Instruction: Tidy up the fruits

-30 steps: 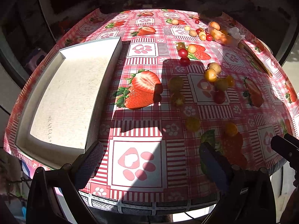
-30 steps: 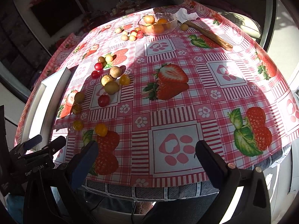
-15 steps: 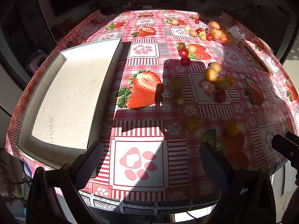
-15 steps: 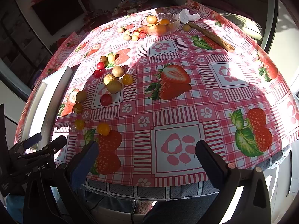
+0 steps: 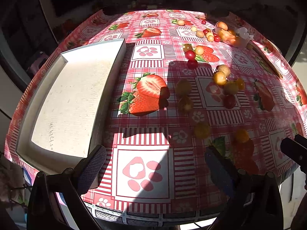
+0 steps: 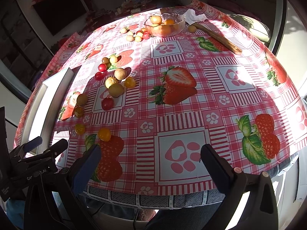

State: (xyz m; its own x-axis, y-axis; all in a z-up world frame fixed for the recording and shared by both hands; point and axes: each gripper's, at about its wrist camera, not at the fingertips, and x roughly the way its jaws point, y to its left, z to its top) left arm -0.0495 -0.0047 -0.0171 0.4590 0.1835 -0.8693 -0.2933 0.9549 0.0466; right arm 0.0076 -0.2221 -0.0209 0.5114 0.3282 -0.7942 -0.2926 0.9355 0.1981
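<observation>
Several small round fruits, yellow, tan and red, lie scattered on the strawberry-print tablecloth point(image 5: 145, 140). The nearest are two orange-yellow ones point(image 6: 104, 134) point(image 5: 201, 130). A cluster point(image 6: 115, 84) sits mid-table. A glass bowl point(image 6: 165, 25) at the far side holds several orange fruits. An empty white tray point(image 5: 73, 103) lies on the left. My left gripper point(image 5: 153, 164) is open and empty over the near table edge. My right gripper point(image 6: 151, 163) is open and empty at the near edge, to the right of the left one.
A wooden-handled tool point(image 6: 218, 38) and a crumpled white tissue point(image 6: 195, 16) lie by the bowl. The left gripper's body shows at the lower left of the right wrist view point(image 6: 38, 153). Dark furniture surrounds the table.
Both grippers have edged slightly forward over the table; the scene has shifted a little. Jaws remain open and nothing has been touched.
</observation>
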